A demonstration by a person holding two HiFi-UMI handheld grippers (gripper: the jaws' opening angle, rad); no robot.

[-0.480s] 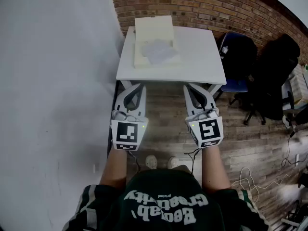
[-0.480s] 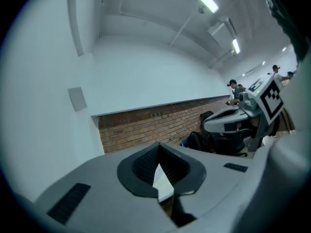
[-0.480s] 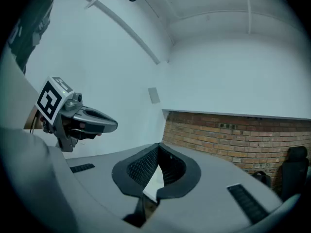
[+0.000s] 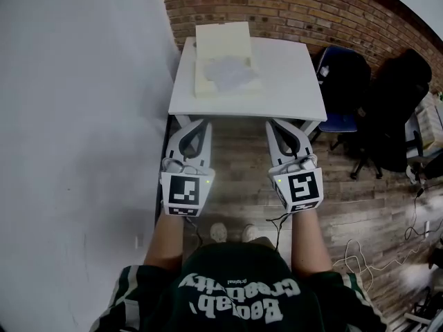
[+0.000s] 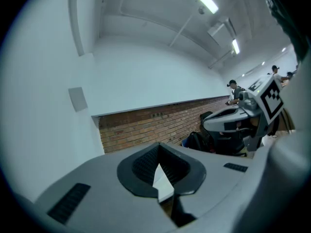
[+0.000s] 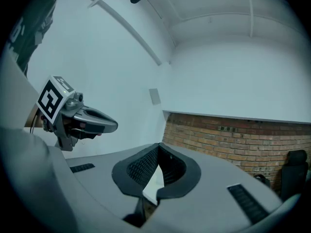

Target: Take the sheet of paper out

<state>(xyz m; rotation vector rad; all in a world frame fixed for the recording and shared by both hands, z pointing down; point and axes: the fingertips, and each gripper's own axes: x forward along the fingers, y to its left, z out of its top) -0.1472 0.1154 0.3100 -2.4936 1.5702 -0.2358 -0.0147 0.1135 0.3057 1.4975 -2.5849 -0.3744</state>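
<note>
Two grippers level at the table edge — nothing held.
Left gripper (image 4: 199,123), lower left of centre, jaws closed, empty; sheet of paper (image 4: 227,71) upper centre, lying on a cream box (image 4: 221,39) on the white table (image 4: 291,92); right gripper (image 4: 274,124) likewise closed, empty.

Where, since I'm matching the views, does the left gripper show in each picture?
Head view: left gripper, left of centre, short of the white table.
Left gripper view: left gripper, its own shut tongs, bottom centre.
Right gripper view: left gripper, middle left, tip pointing right.
Shared landmark: the brick wall.
</note>
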